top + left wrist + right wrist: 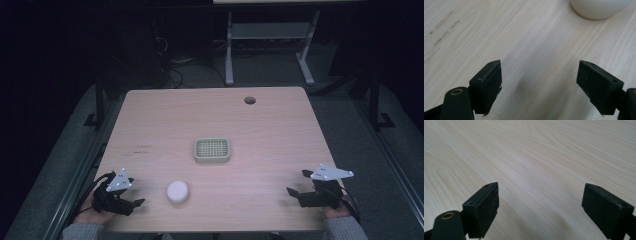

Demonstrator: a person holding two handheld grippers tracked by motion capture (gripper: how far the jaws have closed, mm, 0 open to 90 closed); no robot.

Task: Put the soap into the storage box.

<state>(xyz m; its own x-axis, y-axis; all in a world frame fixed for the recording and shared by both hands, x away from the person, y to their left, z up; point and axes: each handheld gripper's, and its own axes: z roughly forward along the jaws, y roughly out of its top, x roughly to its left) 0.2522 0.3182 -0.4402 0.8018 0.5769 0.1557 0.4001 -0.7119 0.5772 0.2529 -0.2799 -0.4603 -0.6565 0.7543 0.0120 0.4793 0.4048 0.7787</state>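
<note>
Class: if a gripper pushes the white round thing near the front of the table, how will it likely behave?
The white round thing looks low and wide, so it would probably slide, not tip. Its smooth rounded edge may slip off a jaw. Weight can't be judged.

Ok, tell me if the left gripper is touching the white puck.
Apart. The high view shows bare table between the left gripper and the puck; the left gripper view shows its open fingers short of it.
</note>
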